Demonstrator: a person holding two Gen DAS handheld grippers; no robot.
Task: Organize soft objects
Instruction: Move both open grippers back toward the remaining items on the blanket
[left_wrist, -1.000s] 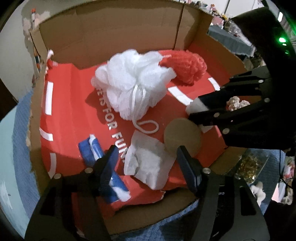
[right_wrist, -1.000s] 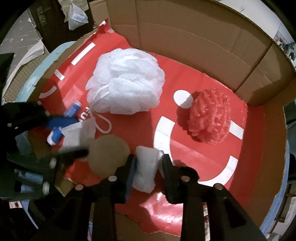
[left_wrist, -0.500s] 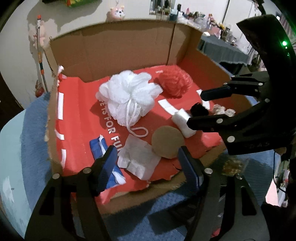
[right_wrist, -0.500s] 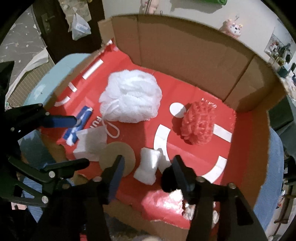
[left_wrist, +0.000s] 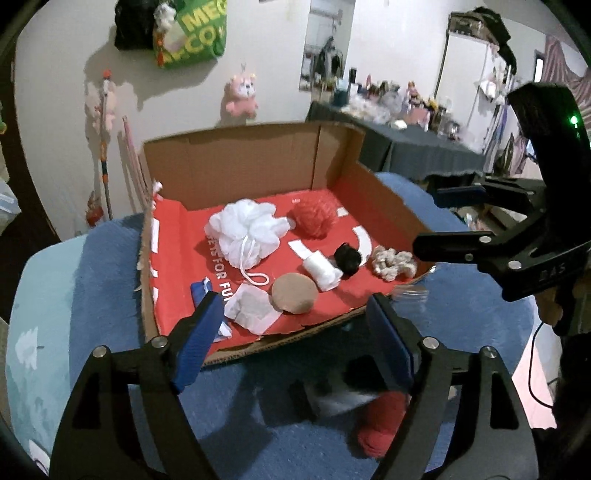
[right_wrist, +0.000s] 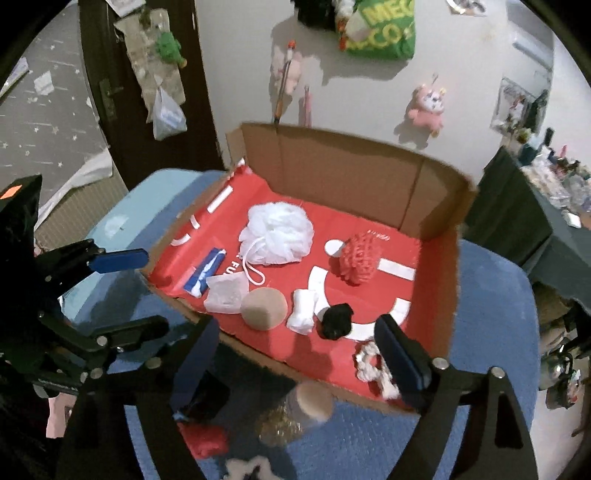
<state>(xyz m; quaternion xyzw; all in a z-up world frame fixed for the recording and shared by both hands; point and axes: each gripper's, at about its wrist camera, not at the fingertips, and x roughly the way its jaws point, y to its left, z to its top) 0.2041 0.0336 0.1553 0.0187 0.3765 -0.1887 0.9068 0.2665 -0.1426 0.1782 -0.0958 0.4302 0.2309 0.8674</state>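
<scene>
White roll (right_wrist: 303, 311) lies in box (right_wrist: 351, 162); left gripper (left_wrist: 295, 332), right gripper (right_wrist: 295, 354) jaws wide apart, empty.

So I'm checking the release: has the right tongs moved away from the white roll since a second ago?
Yes. The right tongs have backed off, open, past the cardboard box's near edge; the white roll lies inside.

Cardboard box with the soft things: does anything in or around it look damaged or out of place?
The cardboard box has a torn, ragged front edge, and its red liner is ripped there. A red yarn ball and a glittery jar lie outside on the blue cloth. Both grippers are open and empty.
</scene>
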